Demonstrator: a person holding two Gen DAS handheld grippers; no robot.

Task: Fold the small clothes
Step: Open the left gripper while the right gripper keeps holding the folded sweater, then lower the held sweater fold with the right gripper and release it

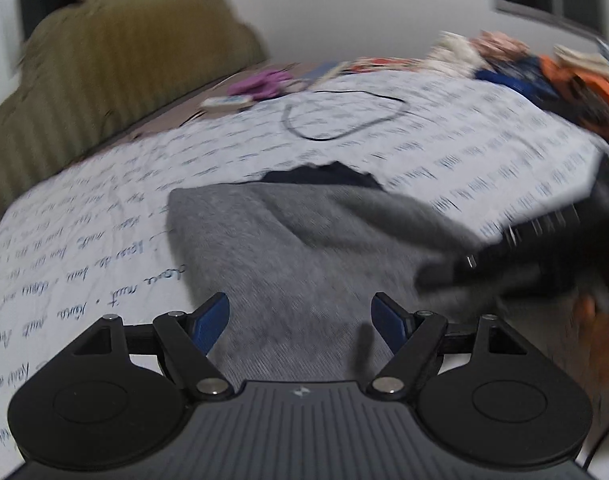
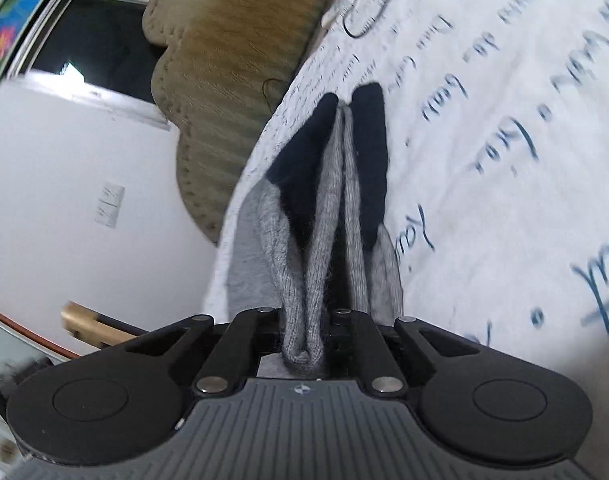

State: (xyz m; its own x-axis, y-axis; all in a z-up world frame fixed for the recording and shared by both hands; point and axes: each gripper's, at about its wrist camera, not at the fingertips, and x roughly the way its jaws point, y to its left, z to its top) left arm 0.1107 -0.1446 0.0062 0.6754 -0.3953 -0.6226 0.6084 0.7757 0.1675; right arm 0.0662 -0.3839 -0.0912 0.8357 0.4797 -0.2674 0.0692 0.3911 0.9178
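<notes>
Item: grey garment (image 1: 280, 248), knit, w/ dark navy part (image 1: 324, 174) at its far end. Lies on bed sheet (image 1: 104, 208) (white, blue handwriting print), mid-bed, partly folded over itself.

L gripper (image 1: 300, 316): jaws wide apart, blue pads, nothing btwn them. Hovers over near part of garment; contact w/ cloth can't be told.

R gripper (image 2: 304, 344): jaws nearly closed, clamped on a bunched fold of the grey knit (image 2: 304, 280). Cloth runs away from the jaws in two ridges to the navy ends (image 2: 368, 152), which rest on sheet. In L view the R gripper (image 1: 536, 248) shows as dark blurred shape at right, at garment's right edge; part of a hand (image 1: 596, 320) below it.

Other, on bed:
- black cable (image 1: 344, 120), looped, beyond garment, well apart.
- purple cloth (image 1: 260, 82) + small flat items near far left edge; blurred.
- clothes pile (image 1: 544, 76), orange/blue/white, far right corner.

Off bed: olive striped cushion (image 1: 116, 64) against wall at left; window (image 2: 88, 36) w/ dark glass; wall switch (image 2: 110, 204).
</notes>
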